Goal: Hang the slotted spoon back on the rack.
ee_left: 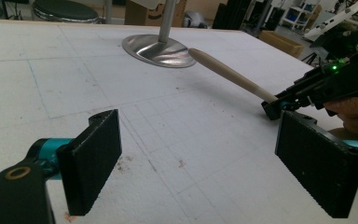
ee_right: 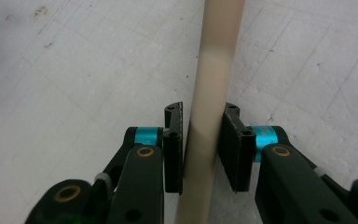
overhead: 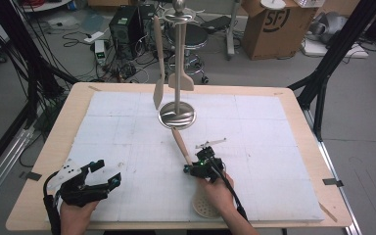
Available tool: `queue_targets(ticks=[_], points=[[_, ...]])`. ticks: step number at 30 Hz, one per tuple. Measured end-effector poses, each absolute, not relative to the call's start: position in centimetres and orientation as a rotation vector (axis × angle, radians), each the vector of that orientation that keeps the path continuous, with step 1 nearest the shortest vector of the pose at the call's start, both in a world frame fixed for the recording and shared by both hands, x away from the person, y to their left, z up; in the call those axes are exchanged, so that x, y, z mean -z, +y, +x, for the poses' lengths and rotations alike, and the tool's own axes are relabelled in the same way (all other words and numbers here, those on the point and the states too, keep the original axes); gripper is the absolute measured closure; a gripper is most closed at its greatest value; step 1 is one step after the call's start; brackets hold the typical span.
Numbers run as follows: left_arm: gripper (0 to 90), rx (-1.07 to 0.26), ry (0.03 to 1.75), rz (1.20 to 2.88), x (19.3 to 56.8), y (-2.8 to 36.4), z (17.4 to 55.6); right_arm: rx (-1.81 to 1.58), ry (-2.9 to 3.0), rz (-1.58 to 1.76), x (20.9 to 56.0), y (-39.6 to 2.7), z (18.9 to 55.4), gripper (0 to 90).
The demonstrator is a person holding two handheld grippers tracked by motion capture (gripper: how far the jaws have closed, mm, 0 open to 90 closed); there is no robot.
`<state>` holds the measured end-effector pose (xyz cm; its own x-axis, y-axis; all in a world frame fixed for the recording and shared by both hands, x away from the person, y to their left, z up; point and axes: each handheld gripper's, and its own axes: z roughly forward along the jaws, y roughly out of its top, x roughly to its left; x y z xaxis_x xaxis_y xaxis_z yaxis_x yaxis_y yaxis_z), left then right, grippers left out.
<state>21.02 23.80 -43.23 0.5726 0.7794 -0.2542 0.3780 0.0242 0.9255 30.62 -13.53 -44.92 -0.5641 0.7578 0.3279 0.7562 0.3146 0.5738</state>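
A beige utensil with a long handle [overhead: 181, 144] and a round perforated head [overhead: 204, 206] lies slanted on the white mat, its head at the near edge. My right gripper [overhead: 188, 168] is shut on the handle [ee_right: 209, 93], a pad pressing on each side in the right gripper view. The handle's tip [ee_left: 200, 55] points at the base [overhead: 176, 115] of a metal utensil stand [overhead: 178, 58]. Two wooden spatulas [overhead: 158, 73] hang from the stand. My left gripper [overhead: 105, 172] rests at the near left, jaws wide open [ee_left: 198, 154], nothing between them.
A white foam mat [overhead: 274, 147] covers most of the wooden table [overhead: 39, 181]. Behind the table stand a stool [overhead: 188, 36], a cardboard box [overhead: 274, 27] and tangled cables [overhead: 122, 63]. Black frame legs [overhead: 323, 83] rise at both sides.
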Motion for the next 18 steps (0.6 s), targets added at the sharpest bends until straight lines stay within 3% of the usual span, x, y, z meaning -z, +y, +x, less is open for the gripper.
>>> queue_targets(ticks=[5,8,18], points=[[15.1,-0.411,1.003,1.581,43.25,23.84,21.00,-1.123,2.535,1.492,44.95,-13.61,30.66,67.3],[15.1,-0.411,0.999,1.586,43.23,23.82,20.99,-1.107,2.533,1.499,44.92,-13.55,30.67,72.6],[15.1,-0.412,1.004,1.578,43.22,23.90,20.95,-1.146,2.550,1.390,44.16,-12.90,30.16,77.7]])
